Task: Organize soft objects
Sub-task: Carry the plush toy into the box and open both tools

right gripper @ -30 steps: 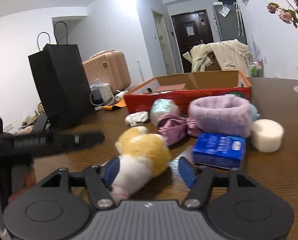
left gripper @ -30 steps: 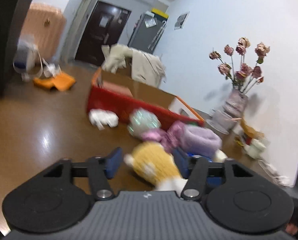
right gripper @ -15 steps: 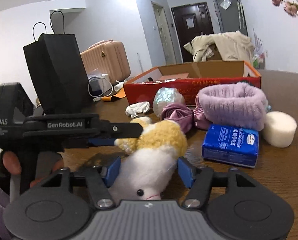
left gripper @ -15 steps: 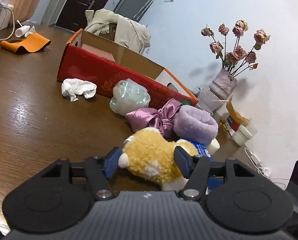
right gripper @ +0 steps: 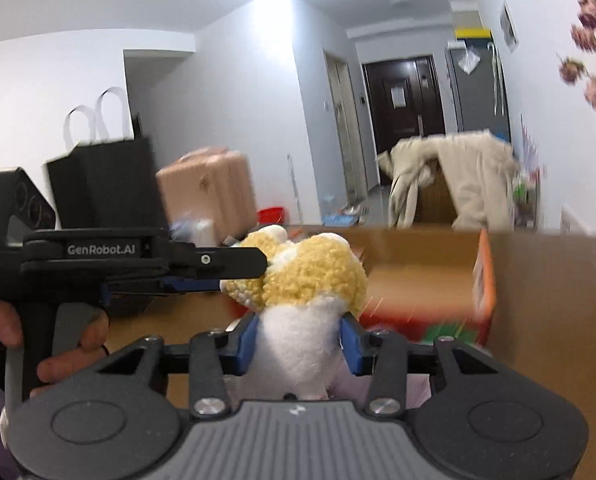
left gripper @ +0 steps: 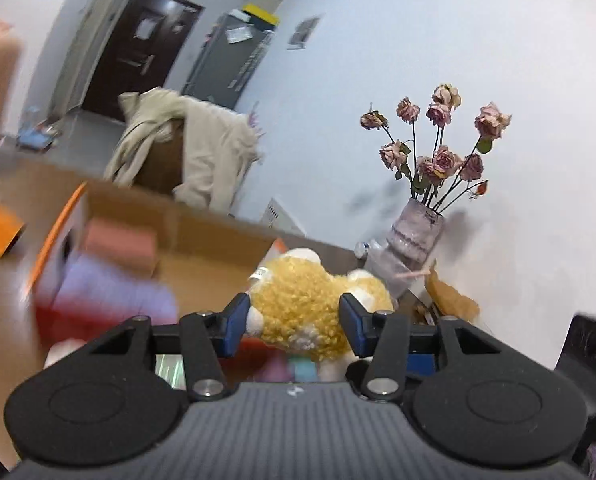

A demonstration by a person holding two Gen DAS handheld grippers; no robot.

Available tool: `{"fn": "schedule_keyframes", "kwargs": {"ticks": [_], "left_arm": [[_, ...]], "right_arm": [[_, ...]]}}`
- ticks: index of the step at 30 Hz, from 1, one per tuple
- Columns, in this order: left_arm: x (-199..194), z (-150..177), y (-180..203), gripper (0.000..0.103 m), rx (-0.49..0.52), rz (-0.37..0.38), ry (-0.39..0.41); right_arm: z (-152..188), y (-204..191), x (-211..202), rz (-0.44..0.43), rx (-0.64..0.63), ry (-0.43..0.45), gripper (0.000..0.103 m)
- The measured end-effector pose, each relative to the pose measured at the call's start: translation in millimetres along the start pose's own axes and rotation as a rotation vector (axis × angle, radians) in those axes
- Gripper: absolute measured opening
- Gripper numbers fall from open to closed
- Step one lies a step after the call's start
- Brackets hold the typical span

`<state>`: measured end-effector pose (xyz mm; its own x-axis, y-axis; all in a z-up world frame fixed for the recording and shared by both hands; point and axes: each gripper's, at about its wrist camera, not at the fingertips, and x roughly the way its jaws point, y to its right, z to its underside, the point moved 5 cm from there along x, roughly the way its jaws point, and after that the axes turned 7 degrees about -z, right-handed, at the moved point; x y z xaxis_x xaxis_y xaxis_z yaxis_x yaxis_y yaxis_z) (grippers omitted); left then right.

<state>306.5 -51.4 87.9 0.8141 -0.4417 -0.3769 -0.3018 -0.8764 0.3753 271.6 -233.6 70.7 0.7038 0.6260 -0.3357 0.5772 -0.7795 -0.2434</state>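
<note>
Left gripper (left gripper: 294, 320) has its blue pads (left gripper: 234, 322) pressed into the yellow curly end of the plush toy (left gripper: 309, 312), jaws closing. Right gripper (right gripper: 298, 338) pinches the toy's white end the same way, also closing. So the plush toy hangs in the air betw. the two, just short of the red cardboard box (right gripper: 483, 280).

Risks, as I judge it: two grips on one squashy toy. If the hands drift apart it stretches or pops out of one pair of pads; fur gives little purchase. Everything's blurred w/ motion, so it could clip the box's near wall on the way in.

Box: open top, a pinkish block (left gripper: 118, 240) inside; the rest is too smeared to tell. Vase of dried roses (left gripper: 415, 236) stands beyond, near enough to get knocked.
</note>
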Motion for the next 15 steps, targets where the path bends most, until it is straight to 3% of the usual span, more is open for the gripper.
{"fn": "schedule_keyframes", "kwargs": {"ticks": [2,5,9,15], "left_arm": [[51.7,-27.0,1.7,0.05,0.04,-0.008,-0.033],[135.7,-54.5,-12.6,0.05,0.02,-0.027,-0.138],[223.4,-57.3,-39.2,0.05,-0.013,-0.06,-0.262],[265.4,-36.1,-57.0,0.051,0.008,-0.142,-0.348]], "right_arm": [[-27.5,39.1,28.1,0.016,0.013,-0.027,0.043],[-52.8,101.8,81.6,0.057,0.057,-0.103,0.043],[-59.0,168.3,147.8,0.113,0.122,-0.217,0.042],[-40.0,176.4,186.9,0.237,-0.01,-0.295,0.043]]}}
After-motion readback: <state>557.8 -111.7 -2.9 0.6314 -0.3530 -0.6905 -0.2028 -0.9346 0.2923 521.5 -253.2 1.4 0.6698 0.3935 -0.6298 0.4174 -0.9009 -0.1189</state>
